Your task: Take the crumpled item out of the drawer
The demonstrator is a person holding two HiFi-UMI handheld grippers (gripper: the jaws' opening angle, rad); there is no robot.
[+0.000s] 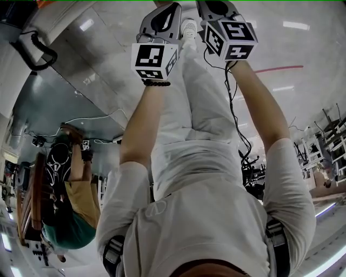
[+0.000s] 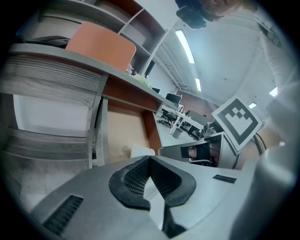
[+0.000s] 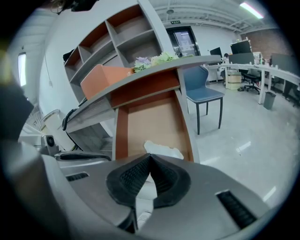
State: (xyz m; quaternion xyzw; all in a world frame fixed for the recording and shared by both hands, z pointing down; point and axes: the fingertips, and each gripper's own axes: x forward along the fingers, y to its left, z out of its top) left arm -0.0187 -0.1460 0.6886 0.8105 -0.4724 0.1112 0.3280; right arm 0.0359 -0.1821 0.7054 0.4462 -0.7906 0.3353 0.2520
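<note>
The crumpled item (image 3: 163, 150) is a white wad of paper lying in the open wooden drawer (image 3: 150, 119), near its front end. In the left gripper view the crumpled item (image 2: 142, 151) shows just beyond the jaws, with the drawer (image 2: 124, 131) behind it. My left gripper (image 2: 150, 159) is shut with nothing in it and hangs short of the paper. My right gripper (image 3: 150, 156) is also shut and empty, just in front of the wad. In the head view both grippers, left gripper (image 1: 165, 13) and right gripper (image 1: 216, 8), are held out side by side; the drawer is hidden there.
A grey desk top (image 3: 154, 68) runs above the drawer, with an orange box (image 3: 101, 77) and a bunch of flowers (image 3: 157, 60) on it. Shelves (image 3: 126, 33) rise behind. A blue chair (image 3: 204, 93) stands to the right. Another person (image 1: 65, 184) is at the head view's left.
</note>
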